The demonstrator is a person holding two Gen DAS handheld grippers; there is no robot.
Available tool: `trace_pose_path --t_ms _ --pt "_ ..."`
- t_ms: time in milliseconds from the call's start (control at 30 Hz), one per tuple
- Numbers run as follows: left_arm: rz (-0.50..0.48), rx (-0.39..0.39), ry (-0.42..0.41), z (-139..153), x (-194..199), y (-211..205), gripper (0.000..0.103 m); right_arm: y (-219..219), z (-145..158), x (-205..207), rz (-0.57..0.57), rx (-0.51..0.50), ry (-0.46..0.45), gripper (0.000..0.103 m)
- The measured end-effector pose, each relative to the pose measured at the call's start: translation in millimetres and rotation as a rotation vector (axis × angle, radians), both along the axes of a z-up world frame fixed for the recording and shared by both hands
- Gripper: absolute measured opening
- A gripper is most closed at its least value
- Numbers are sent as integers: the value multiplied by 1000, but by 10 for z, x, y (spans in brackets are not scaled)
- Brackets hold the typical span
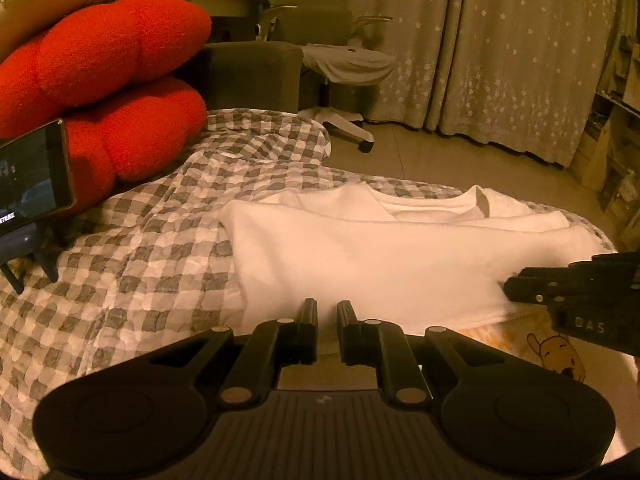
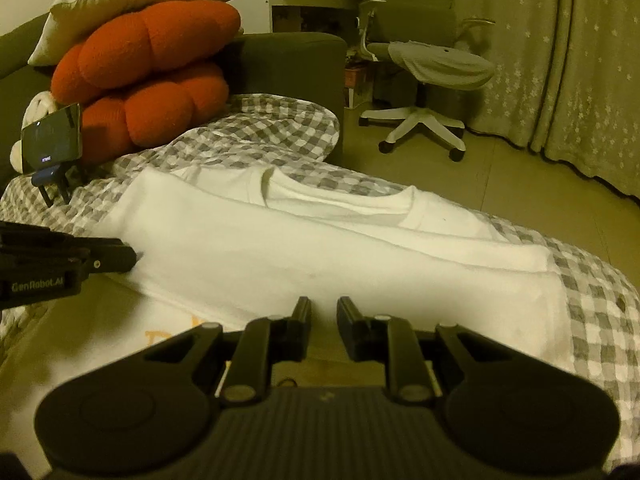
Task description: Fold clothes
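1. The white T-shirt (image 1: 400, 256) lies flat on the grey-and-white checked bedspread (image 1: 140, 264), near the edge of the bed that faces the floor. Its collar points toward the far side, and one long fold runs across the body (the lower part is doubled up over the chest).

2. A printed cloth with a yellow cartoon bear (image 1: 560, 354) shows from under the shirt's near hem.

3. The left gripper (image 1: 327, 312) sits low at the near hem, its jaws a narrow gap apart with white cloth showing in that gap. I cannot tell whether they pinch it.

4. The right gripper (image 2: 323, 310) stands the same way over the hem farther along: jaws slightly parted, grip on the cloth unclear. In the left wrist view its fingertips (image 1: 520, 290) touch the shirt's edge.

5. Two red puffy cushions (image 2: 148, 76) are stacked at the head of the bed, with a pale pillow (image 2: 132, 0) on top.

6. A phone on a small stand (image 2: 52, 140) leans just in front of the cushions.

7. Beyond the bed stand an office chair (image 2: 432, 68) and star-patterned curtains (image 2: 580, 60).
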State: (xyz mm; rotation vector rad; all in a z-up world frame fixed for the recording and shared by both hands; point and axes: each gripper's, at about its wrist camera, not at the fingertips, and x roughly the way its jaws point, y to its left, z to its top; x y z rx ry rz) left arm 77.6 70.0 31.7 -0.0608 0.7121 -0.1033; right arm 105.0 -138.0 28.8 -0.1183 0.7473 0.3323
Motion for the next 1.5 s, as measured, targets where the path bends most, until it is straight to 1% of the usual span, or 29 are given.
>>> trace_pose_path --t_ms 100,200,400,633,767,900,1000,1033,1167,1333,1433,1500 --pt "6 -8 -7 26 81 12 14 13 -7 75 -5 -7 -2 18" --pt "20 -44 1 32 202 72 14 -6 -36 165 -11 -2 -1 18" --pt "43 -87 15 -16 394 243 14 -84 -46 395 -34 28 0 18" --pt "54 -161 2 -18 533 421 14 -173 -72 563 -51 59 -10 17" --pt "27 -153 -20 -43 577 416 14 -225 -75 585 -59 68 -20 17" --pt "53 -183 -15 -54 626 477 14 -288 -86 614 -85 58 -34 17" --pt "60 -179 -15 -65 630 510 14 -379 -116 634 -115 65 -32 28" --pt "62 -178 -16 -69 632 521 13 -410 -126 636 -119 71 -31 28" --pt "66 -168 -15 -72 640 547 12 -431 -116 633 -125 71 -30 29" --pt "90 -164 -45 -17 616 577 12 -503 -61 600 -164 65 -43 28" --pt "93 -151 -38 -27 621 561 12 -576 -116 606 -176 52 -28 27" --pt "96 -142 -33 -33 625 551 12 -624 -124 610 -186 73 -22 27"
